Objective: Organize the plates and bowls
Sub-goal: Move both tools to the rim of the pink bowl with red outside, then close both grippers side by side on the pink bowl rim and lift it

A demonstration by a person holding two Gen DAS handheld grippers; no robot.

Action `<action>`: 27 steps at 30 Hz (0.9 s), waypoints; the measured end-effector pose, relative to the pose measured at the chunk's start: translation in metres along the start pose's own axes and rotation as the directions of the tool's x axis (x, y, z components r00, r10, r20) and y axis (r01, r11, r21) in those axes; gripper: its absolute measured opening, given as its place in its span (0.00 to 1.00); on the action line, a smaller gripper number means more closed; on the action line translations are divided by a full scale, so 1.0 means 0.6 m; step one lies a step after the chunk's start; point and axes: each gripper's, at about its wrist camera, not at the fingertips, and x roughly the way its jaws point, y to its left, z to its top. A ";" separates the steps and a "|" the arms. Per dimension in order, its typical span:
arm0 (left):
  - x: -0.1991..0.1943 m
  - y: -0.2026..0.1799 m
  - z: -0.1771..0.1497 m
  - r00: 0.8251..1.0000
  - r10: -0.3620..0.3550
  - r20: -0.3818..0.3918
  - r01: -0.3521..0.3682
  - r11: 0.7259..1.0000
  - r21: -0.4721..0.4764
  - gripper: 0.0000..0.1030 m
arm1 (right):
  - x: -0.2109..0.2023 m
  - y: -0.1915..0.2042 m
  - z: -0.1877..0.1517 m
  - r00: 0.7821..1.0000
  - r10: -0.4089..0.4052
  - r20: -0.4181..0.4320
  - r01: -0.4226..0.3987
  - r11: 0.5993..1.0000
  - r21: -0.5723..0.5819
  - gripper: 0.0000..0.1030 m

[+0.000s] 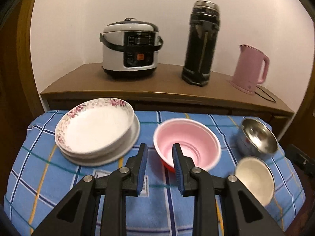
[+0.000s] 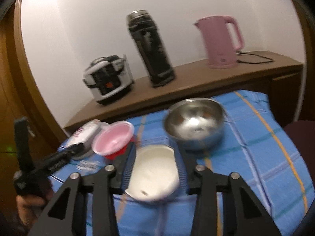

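Right gripper (image 2: 155, 169) is seen straddling the white bowl (image 2: 153, 175), jaws apart, on the blue checked cloth (image 2: 256, 157) just before the steel bowl (image 2: 195, 123). Both rims should be squarely pinched before lifting. Left gripper (image 1: 159, 155) is held open near the pink bowl (image 1: 187, 143).

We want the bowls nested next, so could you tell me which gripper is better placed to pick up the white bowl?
Right. The right gripper is open with the white bowl between its fingers, so it probably only needs to close. The left gripper is open at the pink bowl.
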 end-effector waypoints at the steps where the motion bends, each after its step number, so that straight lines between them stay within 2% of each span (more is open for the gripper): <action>1: 0.009 0.004 0.007 1.000 -0.013 -0.005 0.013 1.000 -0.019 0.28 | 0.015 0.007 0.013 1.000 0.027 -0.014 -0.027 1.000 0.005 0.34; 4: 0.033 0.009 0.019 0.999 -0.021 -0.028 0.020 0.999 -0.043 0.28 | 0.069 0.030 0.044 0.996 0.050 -0.067 -0.052 0.999 -0.016 0.34; 6: 0.049 0.009 0.022 0.999 -0.027 -0.045 0.024 0.999 -0.047 0.28 | 0.108 0.036 0.058 0.991 0.060 -0.121 -0.061 0.998 -0.007 0.30; 8: 0.062 0.008 0.022 0.998 -0.026 -0.059 0.023 0.999 -0.044 0.28 | 0.142 0.034 0.060 0.981 0.075 -0.180 -0.075 0.997 0.009 0.24; 10: 0.073 0.008 0.019 0.997 -0.026 -0.073 0.023 0.999 -0.045 0.28 | 0.171 0.036 0.059 0.974 0.074 -0.215 -0.074 0.997 0.007 0.23; 27: 0.130 0.007 0.025 0.990 -0.015 -0.143 0.010 0.999 -0.037 0.28 | 0.254 0.049 0.044 0.947 -0.016 -0.321 0.005 0.999 -0.036 0.26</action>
